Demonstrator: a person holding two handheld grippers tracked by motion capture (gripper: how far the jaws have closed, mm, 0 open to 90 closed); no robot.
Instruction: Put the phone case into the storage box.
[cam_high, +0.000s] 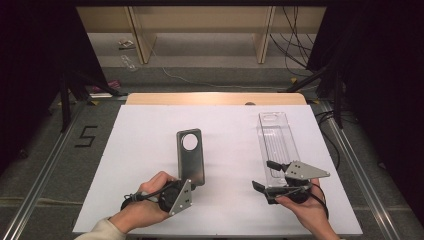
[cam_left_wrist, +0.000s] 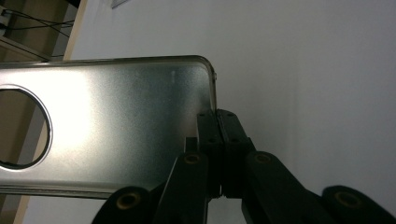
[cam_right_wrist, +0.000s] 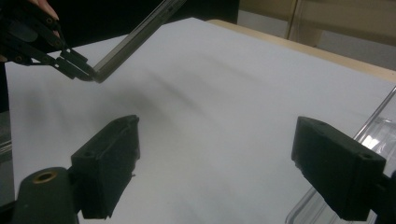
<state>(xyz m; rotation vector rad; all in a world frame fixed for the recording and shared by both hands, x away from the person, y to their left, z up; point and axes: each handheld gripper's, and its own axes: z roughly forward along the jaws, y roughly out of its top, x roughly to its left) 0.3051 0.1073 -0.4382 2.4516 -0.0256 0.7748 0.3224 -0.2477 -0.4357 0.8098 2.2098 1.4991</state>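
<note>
One grasp is done: the left hand-held gripper (cam_high: 189, 183) pinches the metal plate (cam_high: 190, 155) at its 6 o'clock edge; the right hand-held gripper (cam_high: 268, 176) gapes empty around the clear tray (cam_high: 278, 145), not yet gripped.

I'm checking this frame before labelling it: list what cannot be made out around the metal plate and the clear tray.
- Metal plate: in the left gripper view its left end is cut off by the picture's edge, and the left gripper covers the pinched edge.
- Clear tray: in the high view its near end is hidden under the right gripper.
- Clear tray in the right gripper view: cut off at the right edge.
</note>
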